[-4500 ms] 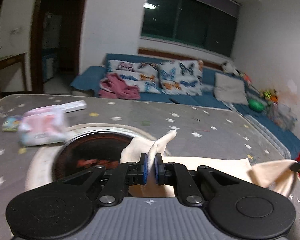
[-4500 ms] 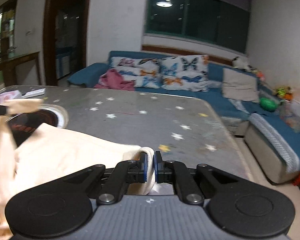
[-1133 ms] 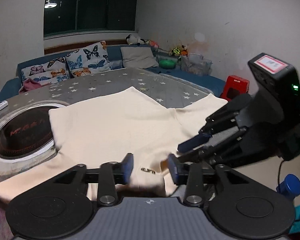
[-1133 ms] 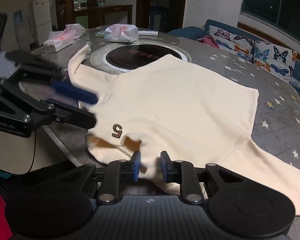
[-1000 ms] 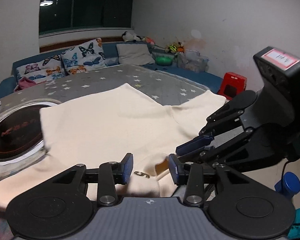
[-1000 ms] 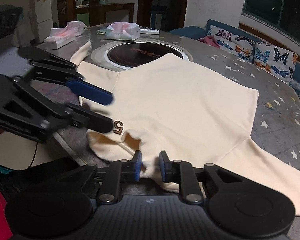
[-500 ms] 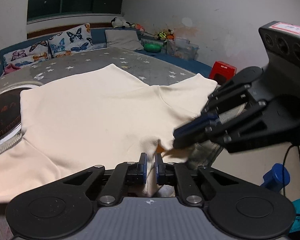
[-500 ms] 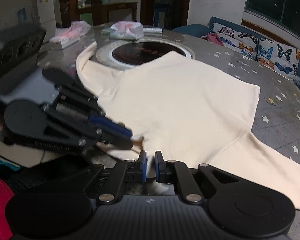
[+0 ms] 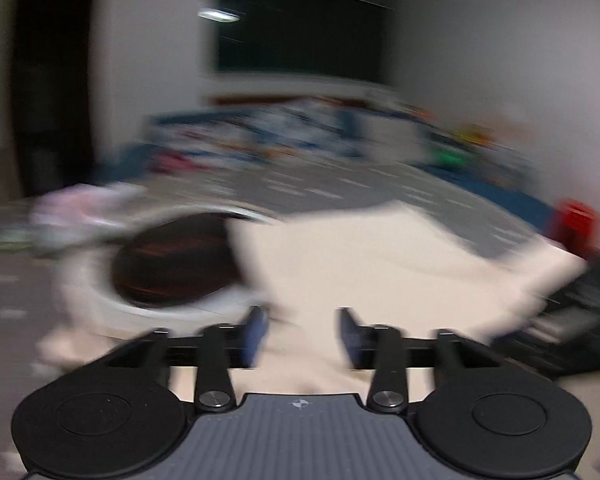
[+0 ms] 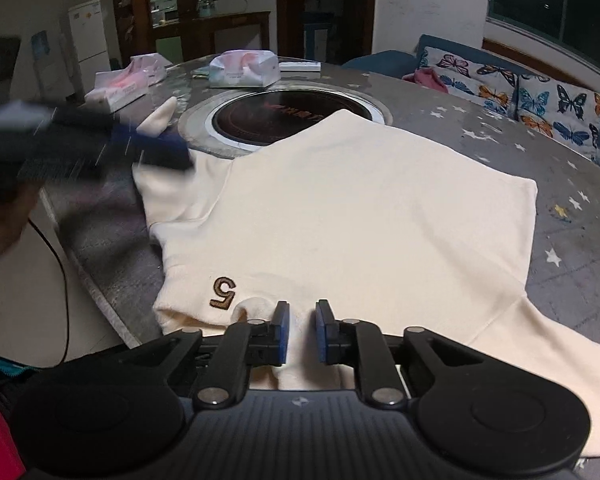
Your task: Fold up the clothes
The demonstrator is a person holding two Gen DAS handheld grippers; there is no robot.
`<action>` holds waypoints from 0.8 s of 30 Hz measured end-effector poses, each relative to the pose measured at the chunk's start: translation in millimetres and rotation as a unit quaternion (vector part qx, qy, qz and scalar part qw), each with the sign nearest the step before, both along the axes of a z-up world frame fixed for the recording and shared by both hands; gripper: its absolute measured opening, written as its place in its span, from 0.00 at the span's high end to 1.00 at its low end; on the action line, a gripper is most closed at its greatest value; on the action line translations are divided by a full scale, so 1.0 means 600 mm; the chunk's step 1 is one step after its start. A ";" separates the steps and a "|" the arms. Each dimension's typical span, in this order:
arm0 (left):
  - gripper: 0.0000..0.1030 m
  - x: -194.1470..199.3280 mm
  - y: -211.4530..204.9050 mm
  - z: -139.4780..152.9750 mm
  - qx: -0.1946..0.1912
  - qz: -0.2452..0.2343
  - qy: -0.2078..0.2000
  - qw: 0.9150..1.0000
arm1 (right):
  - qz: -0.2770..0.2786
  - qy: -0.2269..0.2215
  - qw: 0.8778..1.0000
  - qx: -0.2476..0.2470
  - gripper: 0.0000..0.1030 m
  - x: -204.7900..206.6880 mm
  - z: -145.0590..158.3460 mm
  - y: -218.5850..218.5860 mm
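cloth covers most of what lies ahead of both pairs of fingers: a cream sweatshirt (image 10: pixel 340 208) spread flat on the star-patterned table (image 10: pixel 572 184), its body running away from the right gripper (image 10: pixel 301 331) toward the round black hotplate (image 10: pixel 292 120) set in the tabletop, which one far corner of the garment just overlaps. laid out like this, front down or up i cannot tell, it gives clean edges to fold along, so it fits a garment opened out for folding; no fold shows in it. one sleeve trails off to the right of the right fingers, the other reaches past the left gripper (image 10: pixel 112 148), which shows as a blur over that far sleeve, probably because it is swinging fast. the collar edge with a small brown "5" (image 10: pixel 223 293) sits just left of and ahead of the right fingers, which stand slightly apart with a hump of collar cloth between them, not visibly nipped. in the left wrist view the left fingers (image 9: pixel 256 334) are spread wide and hold nothing, the cream cloth lying ahead of and under them. tissue packs (image 10: pixel 244 68) rest well beyond the hotplate, clear of the work.
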State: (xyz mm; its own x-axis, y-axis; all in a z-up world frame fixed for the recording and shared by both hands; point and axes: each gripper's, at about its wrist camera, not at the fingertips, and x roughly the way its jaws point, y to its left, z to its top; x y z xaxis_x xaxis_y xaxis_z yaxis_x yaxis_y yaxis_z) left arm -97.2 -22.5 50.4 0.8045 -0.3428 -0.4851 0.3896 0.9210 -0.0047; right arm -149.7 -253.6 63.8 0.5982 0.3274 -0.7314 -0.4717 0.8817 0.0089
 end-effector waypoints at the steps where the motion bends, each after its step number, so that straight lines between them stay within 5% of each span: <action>1: 0.47 0.014 0.011 -0.001 0.003 0.025 0.004 1.000 | 0.001 0.000 1.000 -0.001 0.85 -0.001 0.000 0.000; 9: 0.43 0.118 0.089 -0.017 0.024 0.208 0.040 0.977 | 0.001 -0.002 1.000 -0.007 0.81 -0.004 -0.001 0.005; 11: 0.44 0.130 0.097 -0.027 0.019 0.212 0.059 0.975 | 0.002 -0.002 1.000 -0.008 0.81 -0.004 -0.001 0.006; 16: 0.90 0.143 0.122 -0.042 -0.003 0.212 0.093 0.973 | 0.001 -0.003 1.000 -0.010 0.81 -0.005 -0.001 0.007; 19: 0.95 0.136 0.144 -0.034 -0.031 0.206 0.084 0.975 | 0.000 -0.004 1.000 -0.009 0.81 -0.005 -0.001 0.007; 24: 0.96 0.084 0.197 -0.003 -0.122 0.195 0.012 0.973 | 0.000 -0.003 1.000 -0.009 0.80 -0.005 -0.001 0.007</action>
